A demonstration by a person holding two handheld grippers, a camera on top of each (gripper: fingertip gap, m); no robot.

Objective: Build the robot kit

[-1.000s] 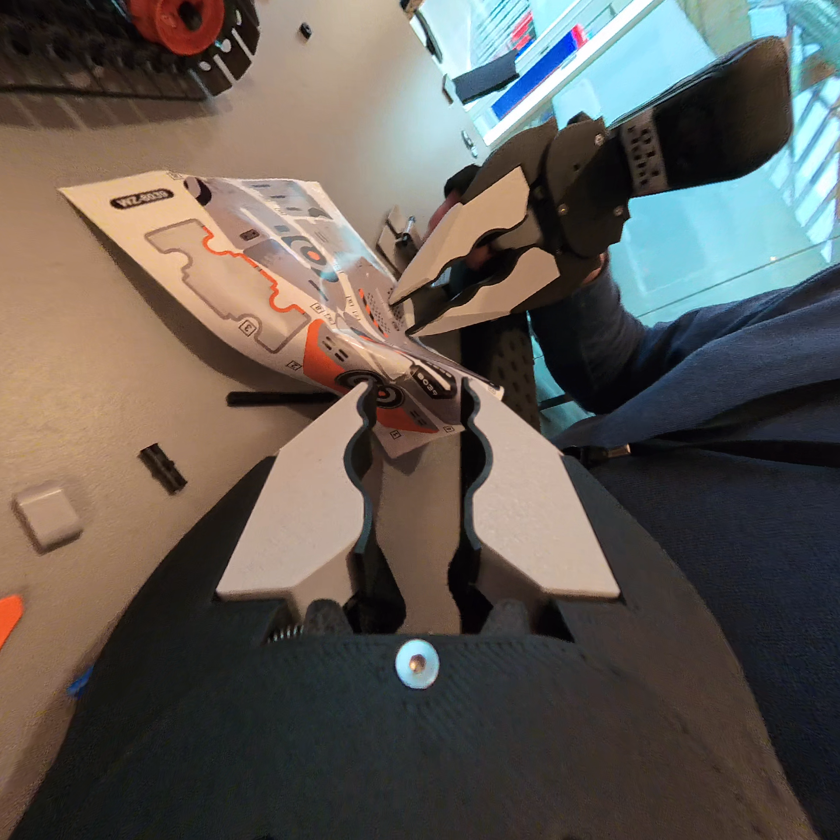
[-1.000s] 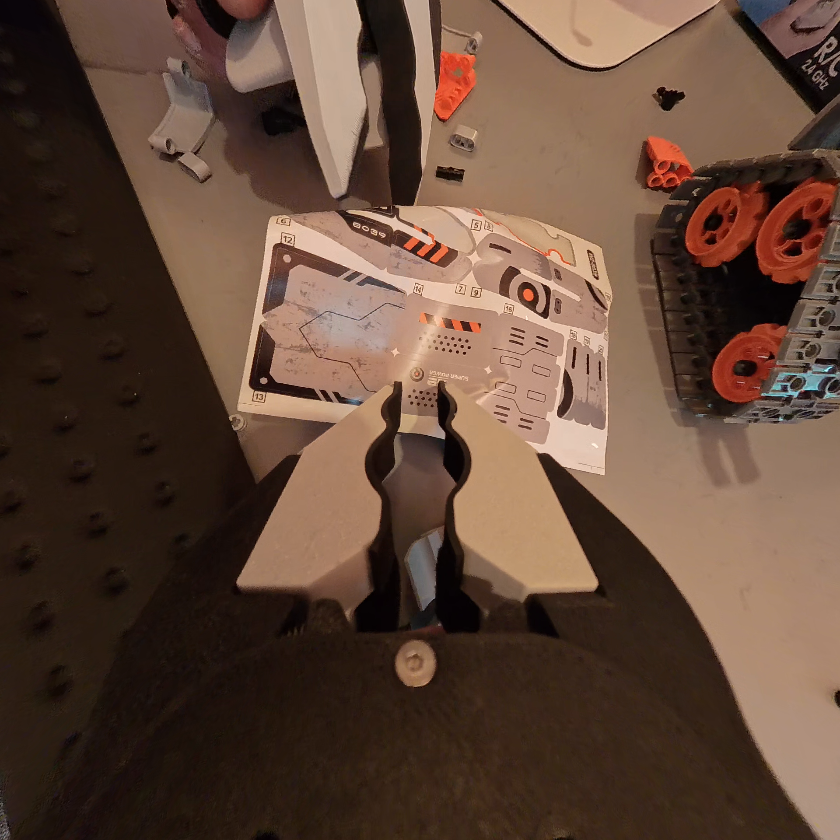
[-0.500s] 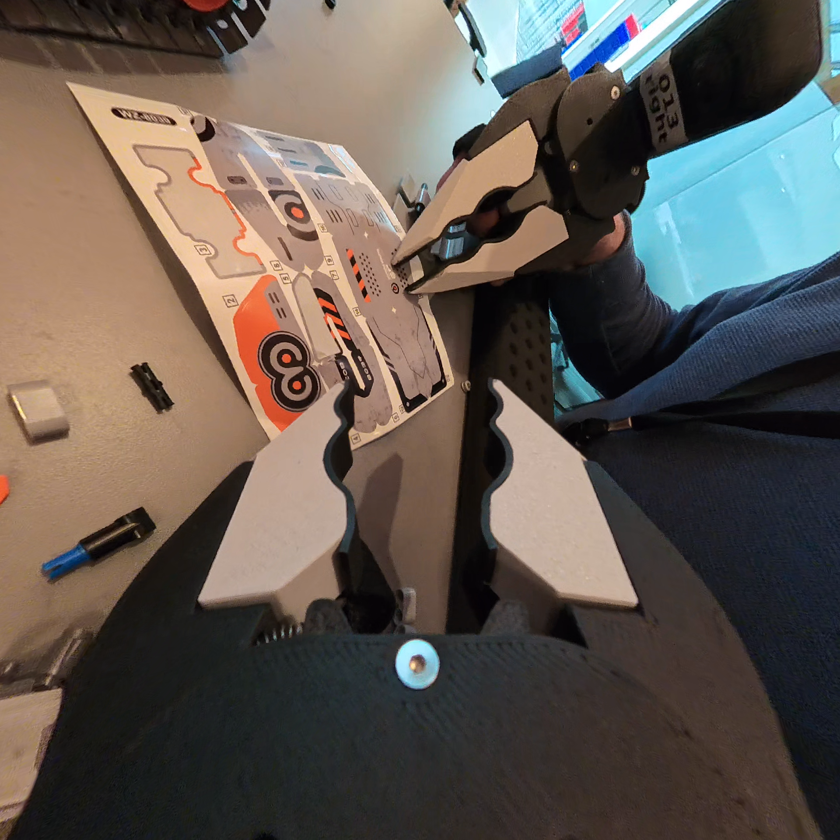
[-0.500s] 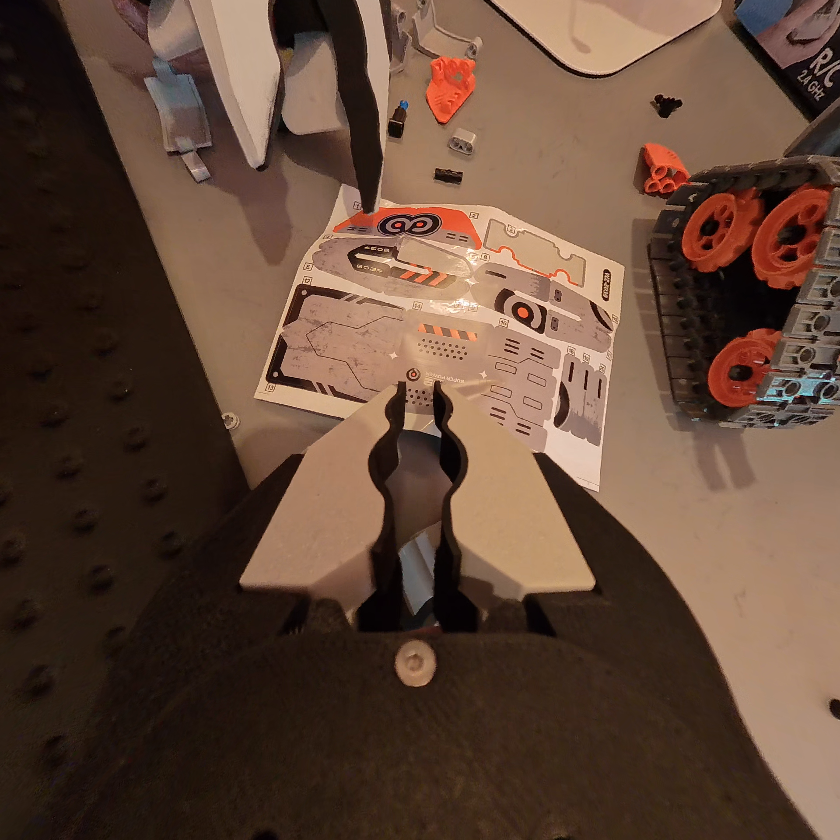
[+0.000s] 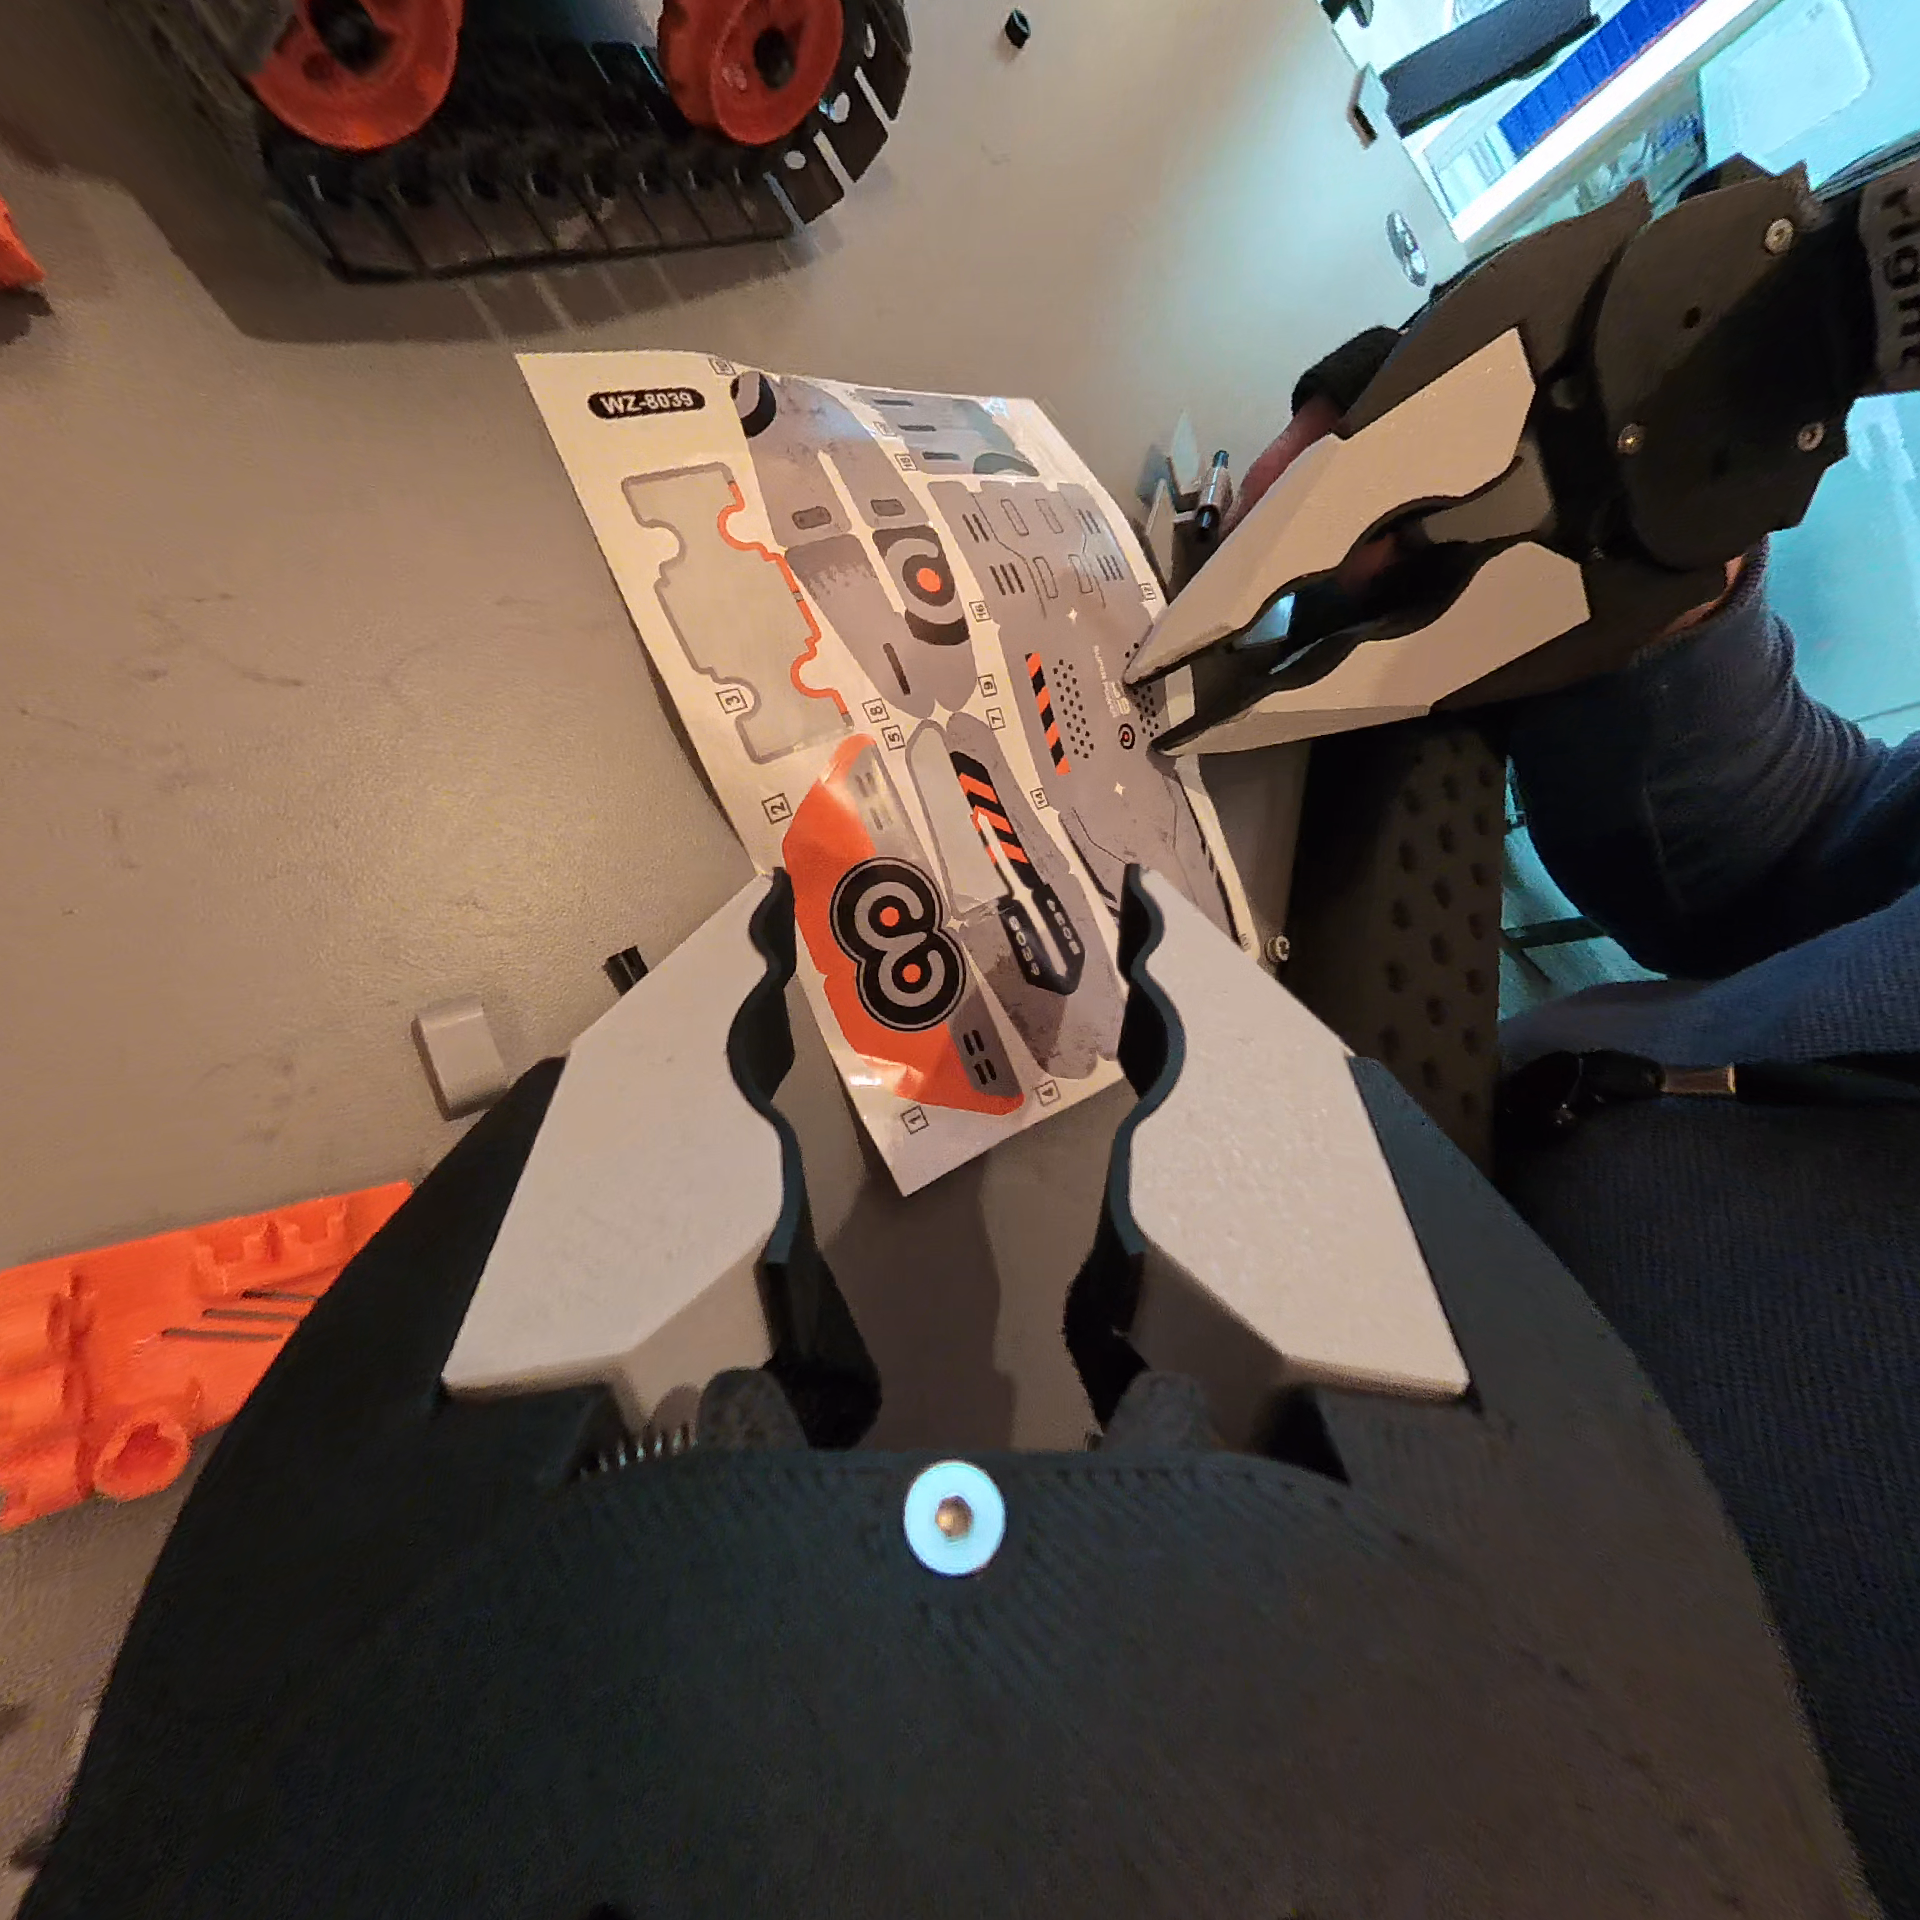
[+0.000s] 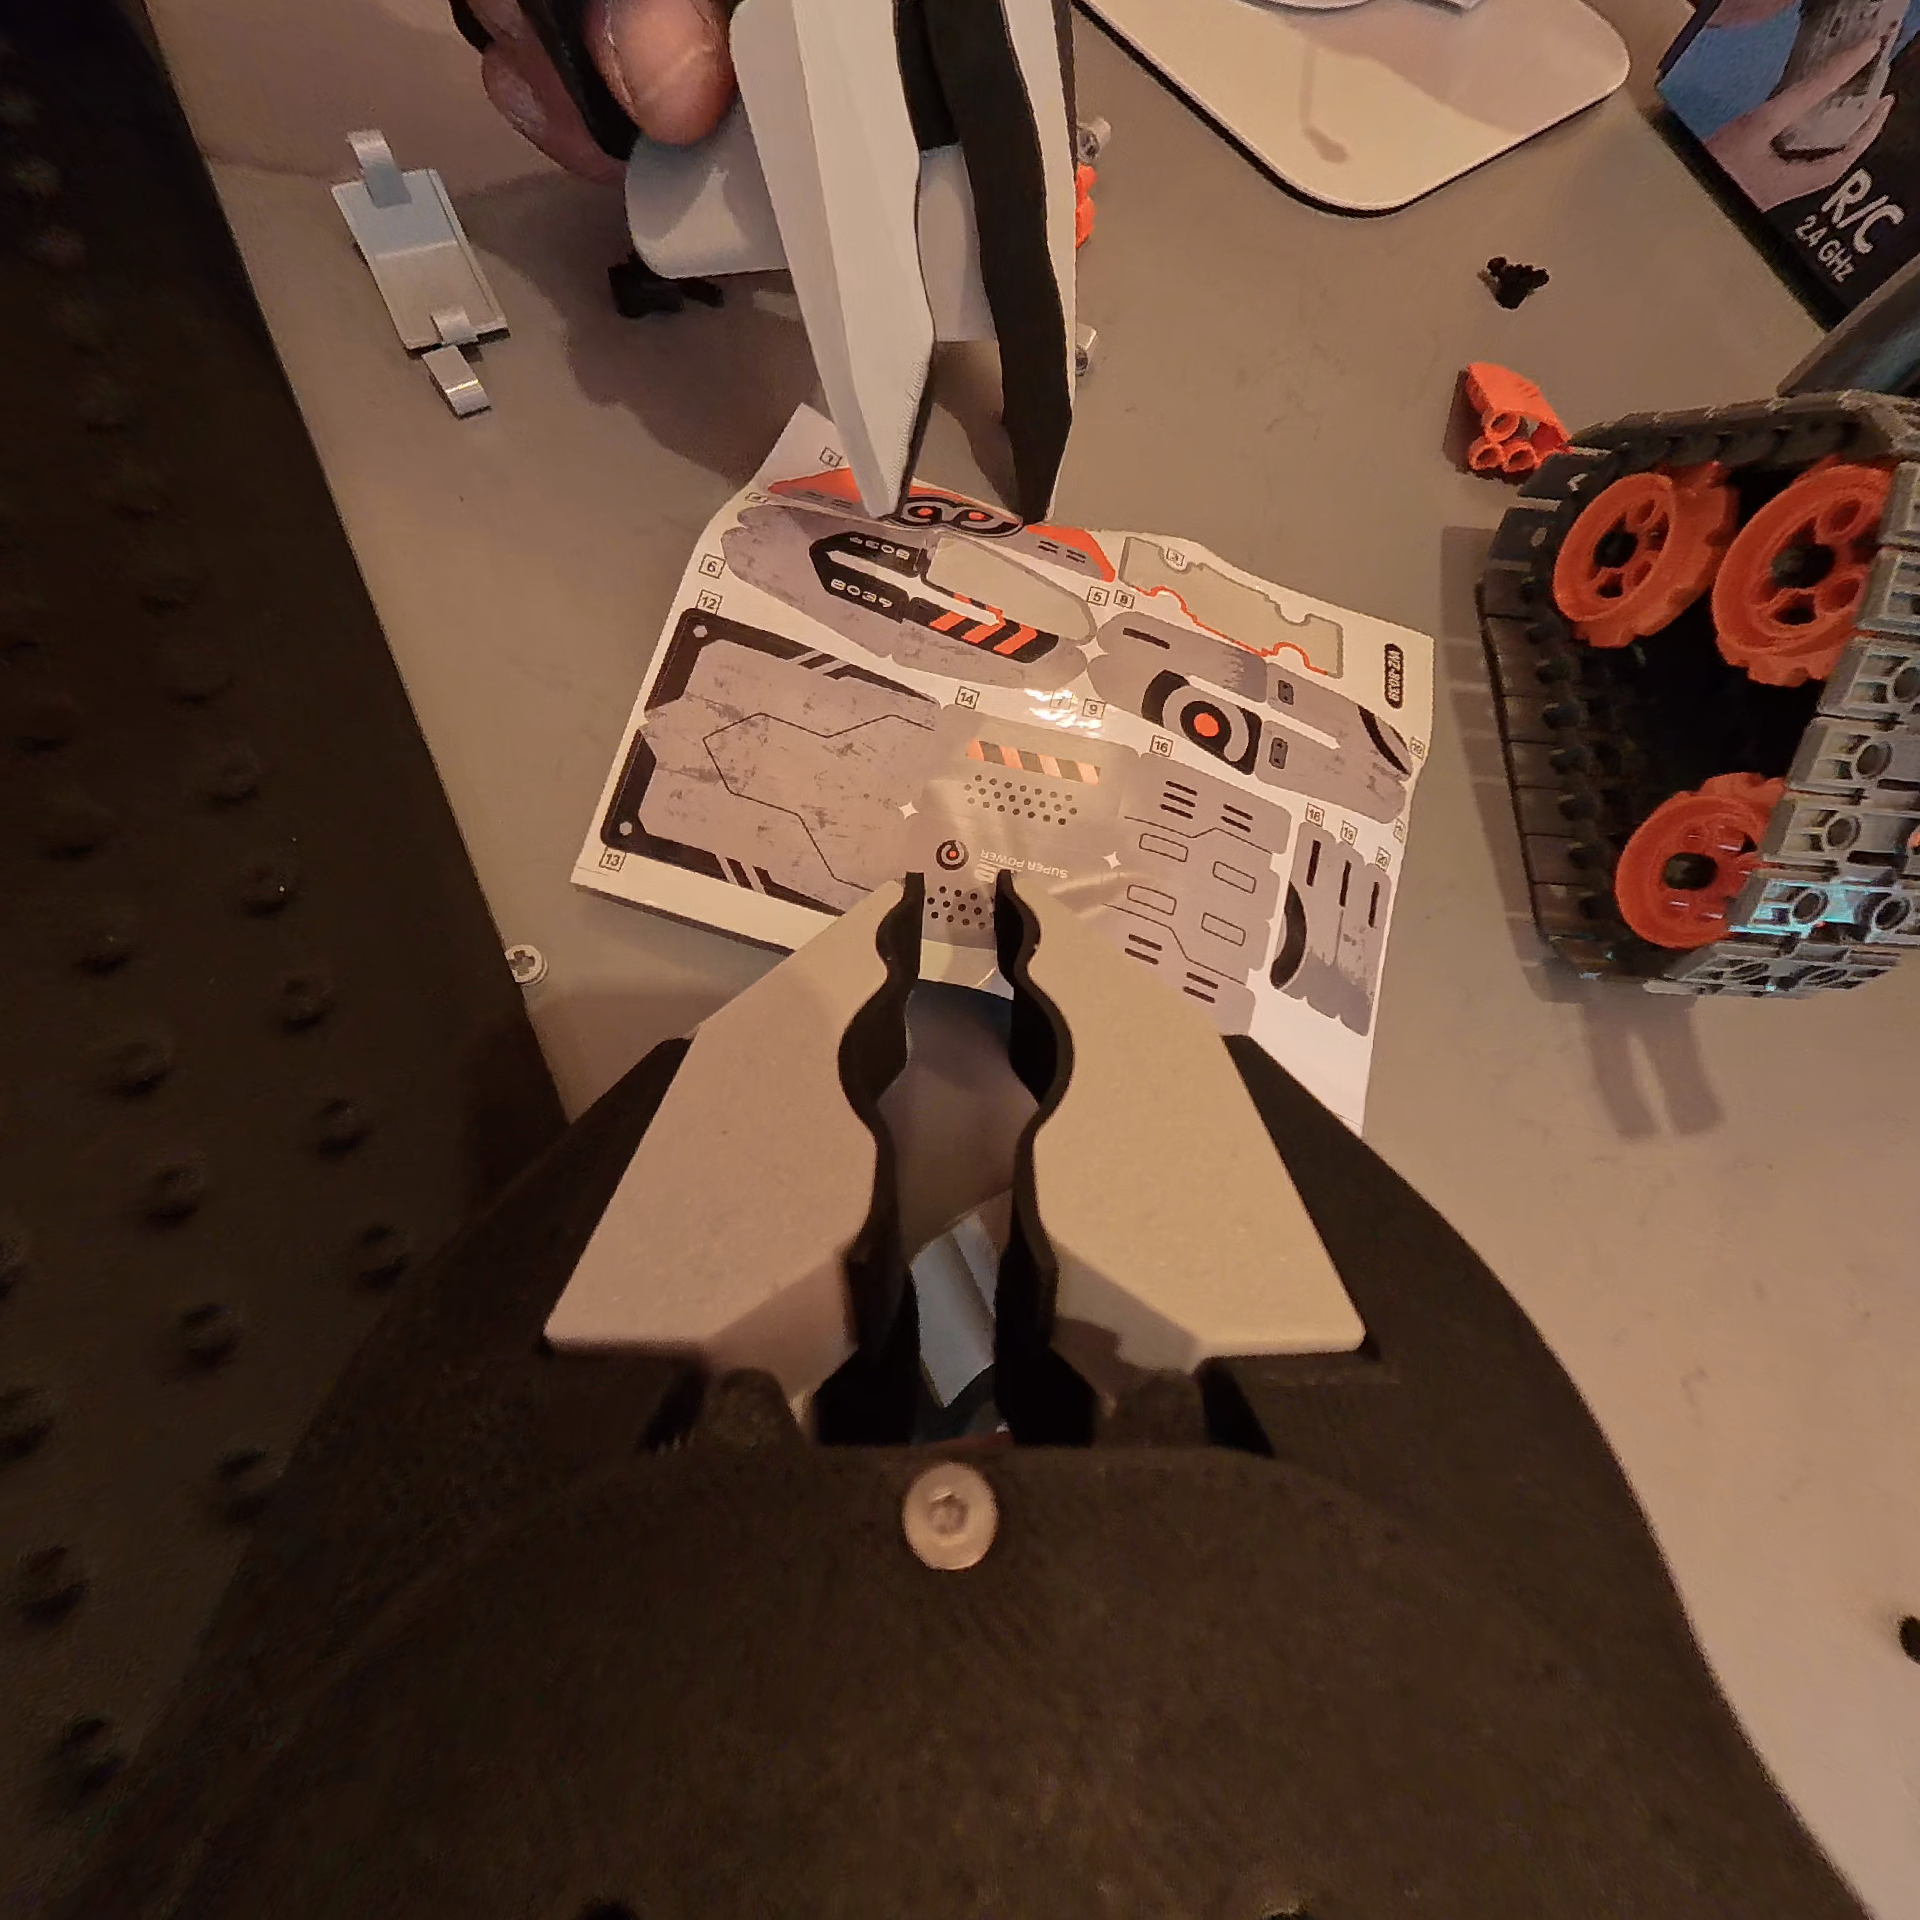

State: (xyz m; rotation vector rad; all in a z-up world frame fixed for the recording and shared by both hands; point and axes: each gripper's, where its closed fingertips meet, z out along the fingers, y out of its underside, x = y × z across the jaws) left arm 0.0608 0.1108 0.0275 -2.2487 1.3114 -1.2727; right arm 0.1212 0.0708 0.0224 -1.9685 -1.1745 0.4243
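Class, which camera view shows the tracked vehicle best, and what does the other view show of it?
The right wrist view: the tracked vehicle shows three orange wheels, its black track and grey frame, cut only at the frame's right edge. The left wrist view catches just two wheels and some track at its top edge.

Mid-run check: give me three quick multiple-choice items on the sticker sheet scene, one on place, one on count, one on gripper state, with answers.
1. Where does the sticker sheet lie?
A. flat on the grey table
B. on the tracked vehicle
C. in the air

2. How many orange wheels show on the tracked vehicle in the right wrist view?
A. one
B. three
C. five

3. How stands the left gripper?
A. shut on the sheet
B. open over the sheet's orange sticker
C. shut, empty

Answers: 1 A, the sheet rests on the table. 2 B, three hubs visible. 3 B, fingers wide apart.
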